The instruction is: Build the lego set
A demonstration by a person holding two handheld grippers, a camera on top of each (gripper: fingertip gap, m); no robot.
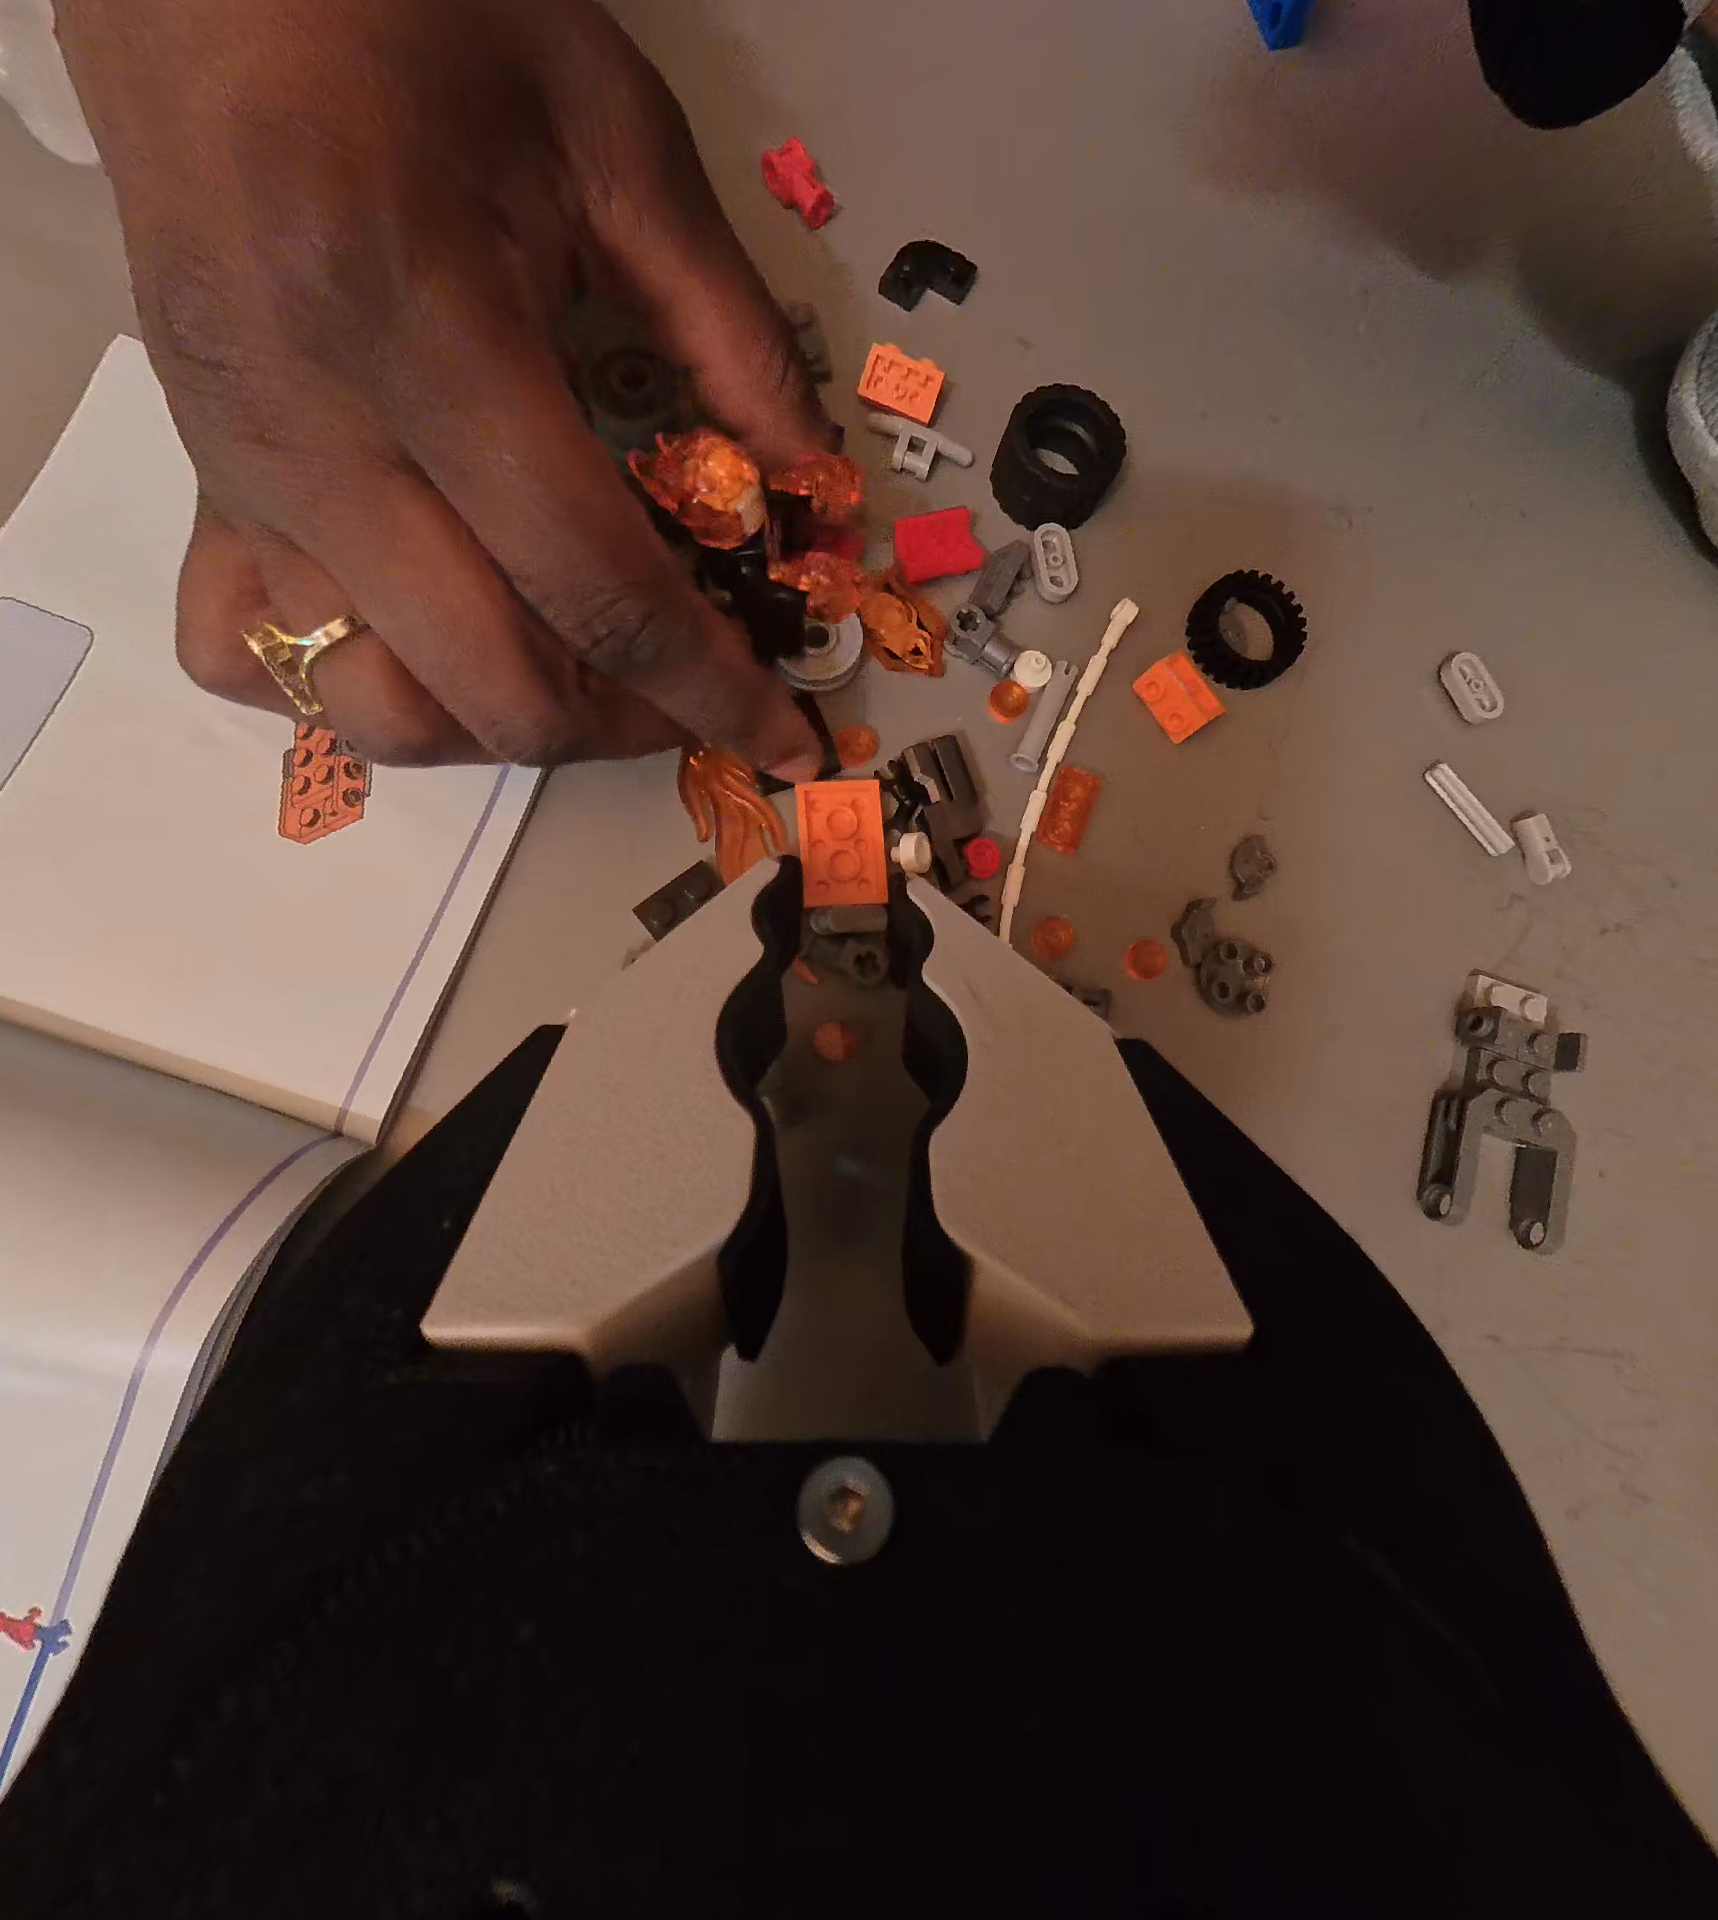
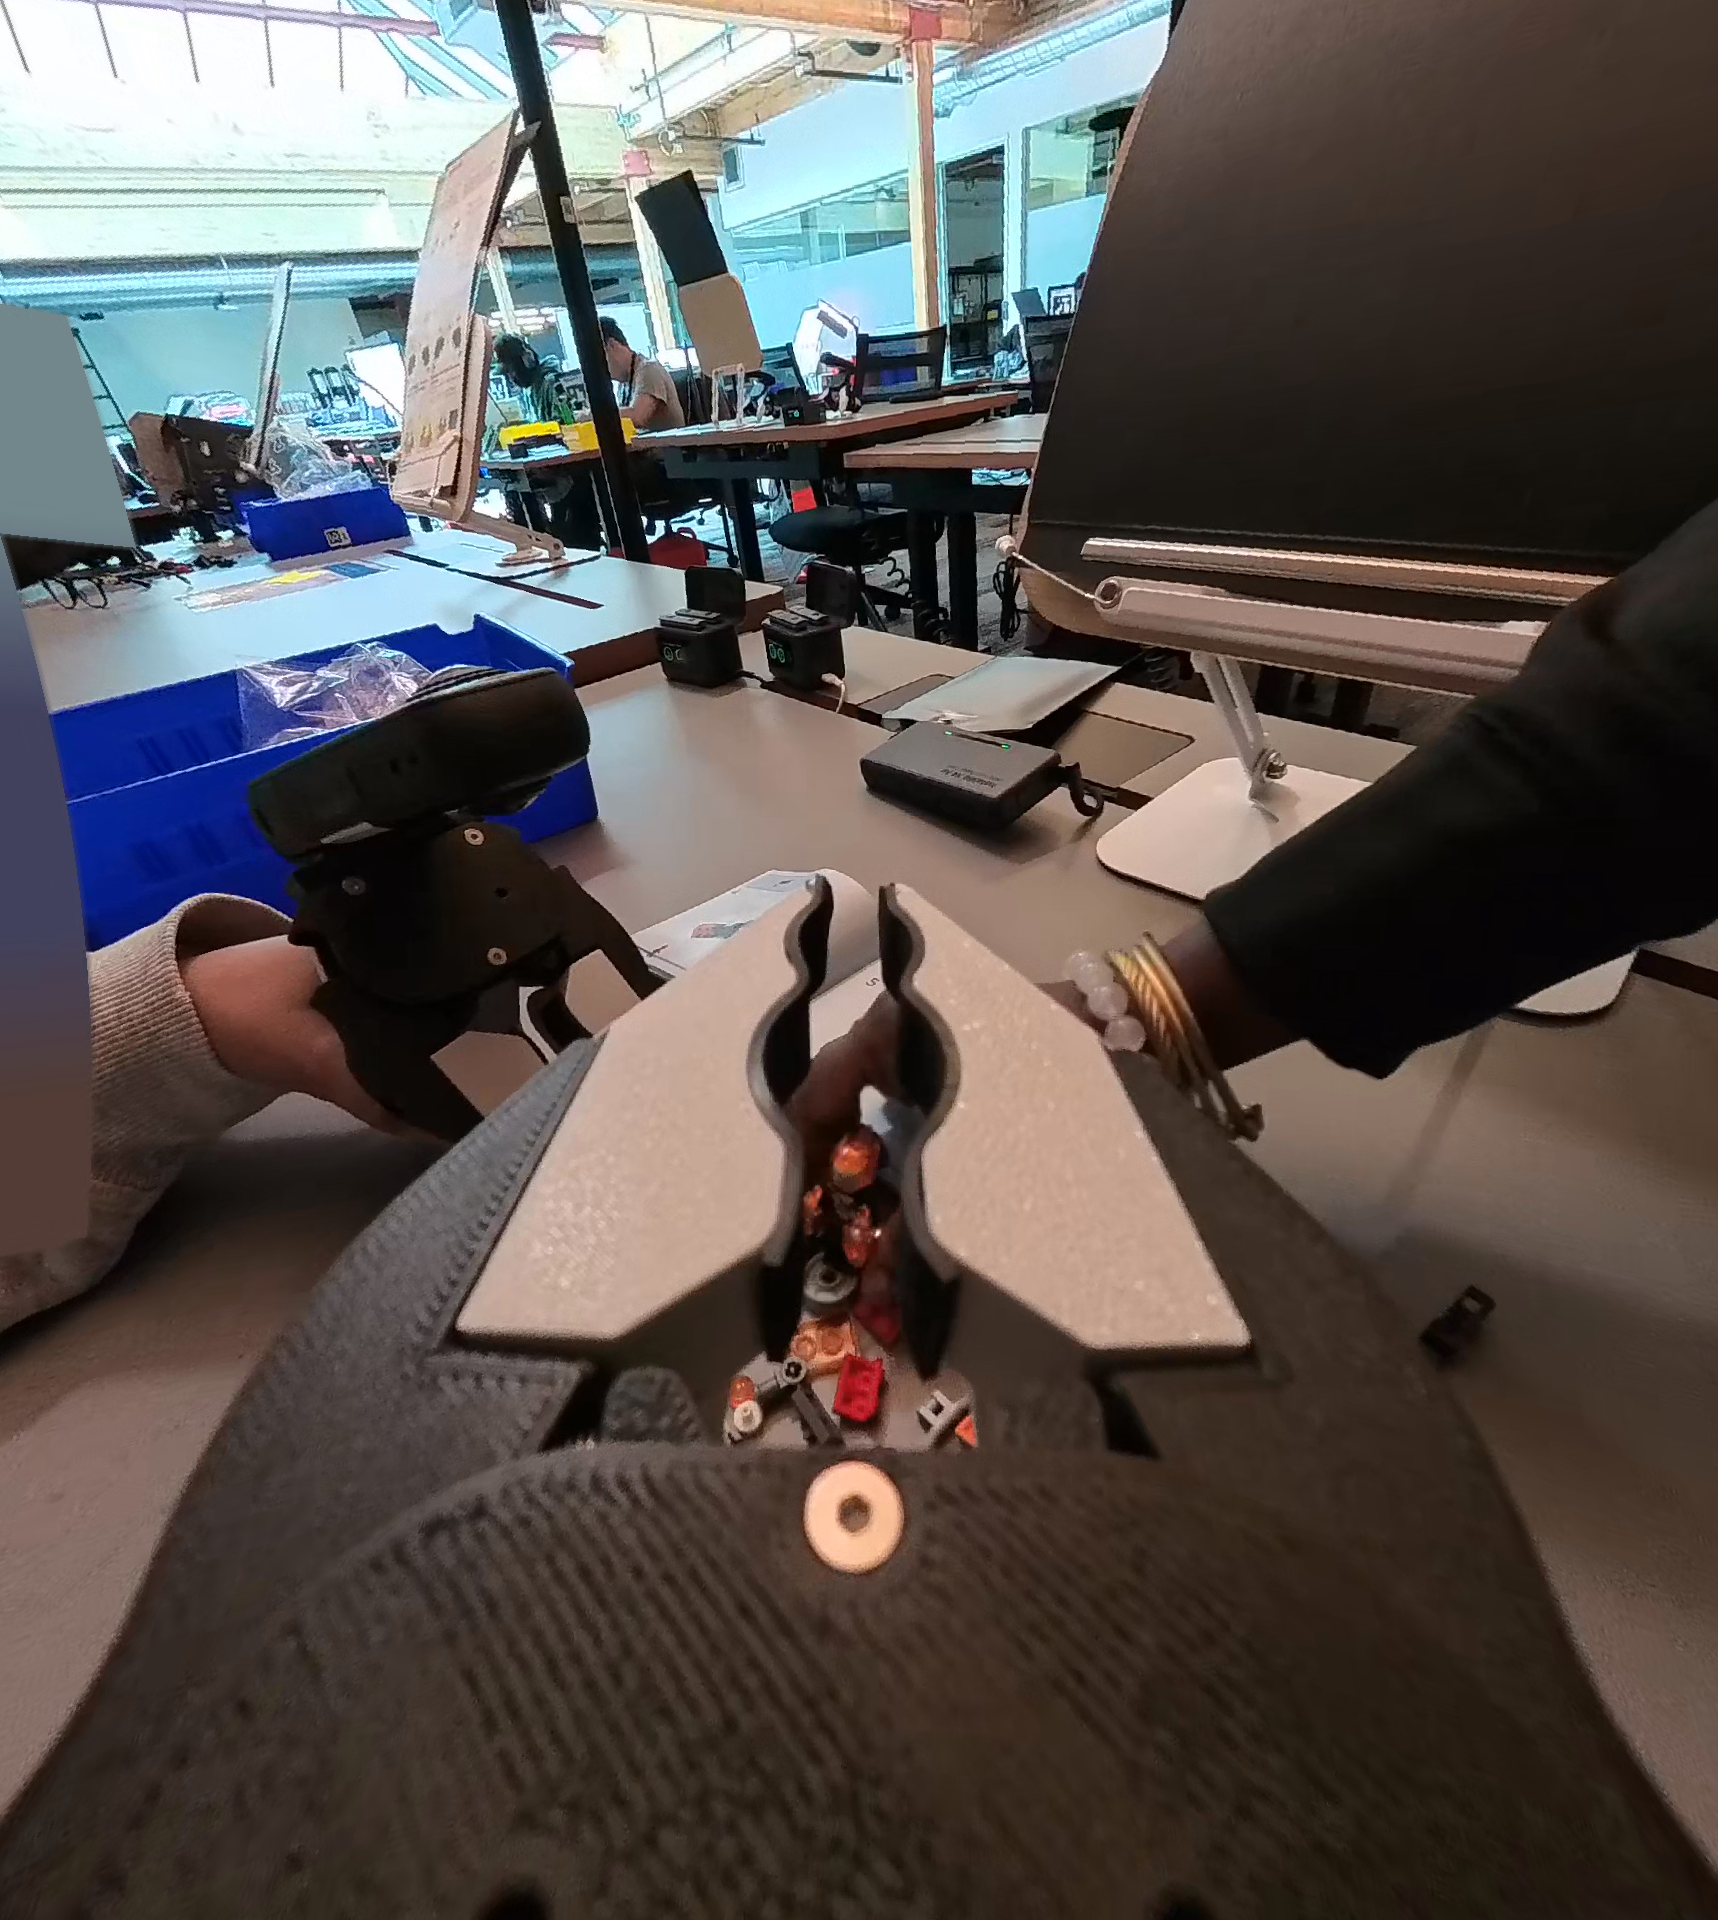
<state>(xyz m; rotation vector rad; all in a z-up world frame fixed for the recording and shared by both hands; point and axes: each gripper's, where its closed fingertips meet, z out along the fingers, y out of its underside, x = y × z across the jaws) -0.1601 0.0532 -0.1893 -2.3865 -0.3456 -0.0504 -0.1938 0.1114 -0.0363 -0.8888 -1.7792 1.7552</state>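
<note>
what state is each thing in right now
left gripper: shut on orange plate
orange plate: underside up, held at gripper tips
right gripper: slightly open, empty, raised over the pile
hand: bare, reaching into the pile, fingertip by the plate
booklet: open, flat on table
wide tyre: loose, on its side
thin tyre: loose, lying flat
grey assembly: partly built, lying apart

Loose lego pieces [image 1: 1000, 665] lie scattered on the desk [image 1: 1354, 312]: orange plates, red bricks, grey pins and connectors, clear orange flame parts, two black tyres [image 1: 1057, 454] lying apart from each other. An orange two-by-three plate [image 1: 842, 847] sits studs-down between the left gripper [image 1: 842, 894] tips. A grey assembled frame [image 1: 1504, 1107] lies apart at the right
</note>
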